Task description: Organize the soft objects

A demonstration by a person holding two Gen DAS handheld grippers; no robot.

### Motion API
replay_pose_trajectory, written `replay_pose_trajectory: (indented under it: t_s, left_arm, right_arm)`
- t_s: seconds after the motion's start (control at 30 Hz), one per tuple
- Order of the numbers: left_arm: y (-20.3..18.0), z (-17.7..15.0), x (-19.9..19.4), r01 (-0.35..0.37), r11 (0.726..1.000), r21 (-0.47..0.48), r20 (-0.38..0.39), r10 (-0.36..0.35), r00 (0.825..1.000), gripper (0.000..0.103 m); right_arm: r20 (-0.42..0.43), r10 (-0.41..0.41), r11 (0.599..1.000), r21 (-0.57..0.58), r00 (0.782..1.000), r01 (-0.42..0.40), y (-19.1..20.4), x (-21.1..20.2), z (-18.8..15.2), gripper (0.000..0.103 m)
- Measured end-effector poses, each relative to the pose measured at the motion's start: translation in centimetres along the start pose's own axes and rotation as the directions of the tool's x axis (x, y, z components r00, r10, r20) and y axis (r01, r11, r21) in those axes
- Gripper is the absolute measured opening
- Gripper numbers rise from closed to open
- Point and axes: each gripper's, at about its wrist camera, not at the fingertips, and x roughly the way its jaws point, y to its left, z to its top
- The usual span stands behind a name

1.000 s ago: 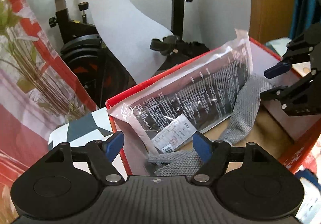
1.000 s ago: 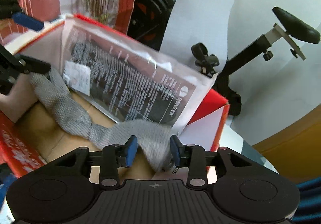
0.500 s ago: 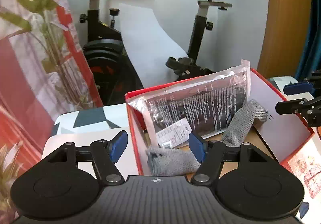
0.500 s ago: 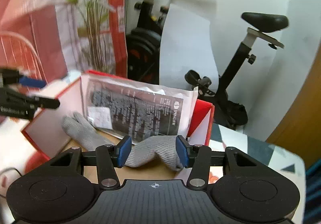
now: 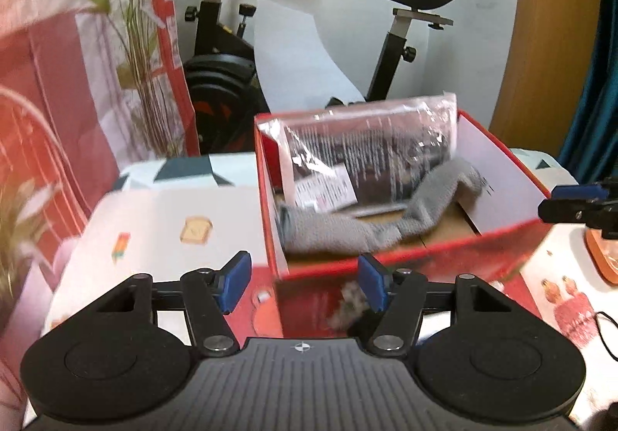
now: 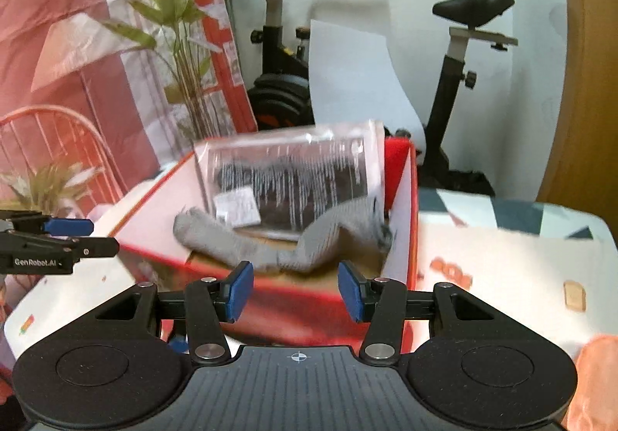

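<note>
Left gripper [image 5: 303,286] hovers with jaws apart and closing on nothing; right gripper [image 6: 295,290] stands apart, empty; ahead of both, a grey sock [image 5: 370,222] lies inside the red box [image 5: 405,257], against a plastic packet [image 5: 370,149].

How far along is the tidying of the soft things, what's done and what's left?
Done: the grey sock and the plastic packet lie in the red box. In hand: nothing; the left gripper, its jaws closing on nothing, and the right gripper are both empty. Left: no other soft item shows.
</note>
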Motion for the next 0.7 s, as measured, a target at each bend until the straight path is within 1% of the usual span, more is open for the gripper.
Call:
replay_pose_trajectory:
  t_s: [0.07, 0.23, 0.33, 0.5, 0.6, 0.67, 0.7]
  left_arm:
    - [-0.3, -1.0, -0.2, 0.014, 1.000, -0.014, -0.016, -0.014, 1.000, 0.062]
    - [-1.0, -3.3, 0.1, 0.072, 0.996, -0.057, -0.074, -0.077, 0.994, 0.052]
    - [-1.7, -4.6, 0.5, 0.103, 0.991, -0.086, -0.109, -0.112, 0.988, 0.052]
    - [-2.8, -6.0, 0.9, 0.157, 0.982, -0.102, -0.149, -0.171, 0.974, 0.052]
    - [-3.2, -6.4, 1.3, 0.184, 0.977, -0.107, -0.167, -0.200, 0.965, 0.052]
    - [-3.5, -6.6, 1.5, 0.201, 0.973, -0.111, -0.175, -0.218, 0.960, 0.052]
    - [-3.5, -6.7, 1.6, 0.209, 0.971, -0.114, -0.180, -0.227, 0.957, 0.052]
  right_arm:
    - [-0.019, 0.002, 1.000, -0.003, 1.000, -0.002, 0.3, -0.1, -1.1, 0.046]
    - [-0.076, 0.035, 0.999, 0.029, 0.996, -0.033, 0.7, 0.0, -3.7, 0.046]
    - [-0.118, 0.054, 0.998, 0.042, 0.992, -0.049, 1.0, 0.3, -5.2, 0.046]
    - [-0.177, 0.080, 0.995, 0.067, 0.981, -0.069, 1.6, 0.8, -7.7, 0.046]
    - [-0.209, 0.091, 0.993, 0.087, 0.974, -0.074, 1.7, 1.2, -8.8, 0.050]
    - [-0.219, 0.095, 0.992, 0.097, 0.971, -0.075, 1.7, 1.3, -9.3, 0.055]
    - [-0.222, 0.095, 0.992, 0.098, 0.970, -0.075, 1.7, 1.4, -9.5, 0.055]
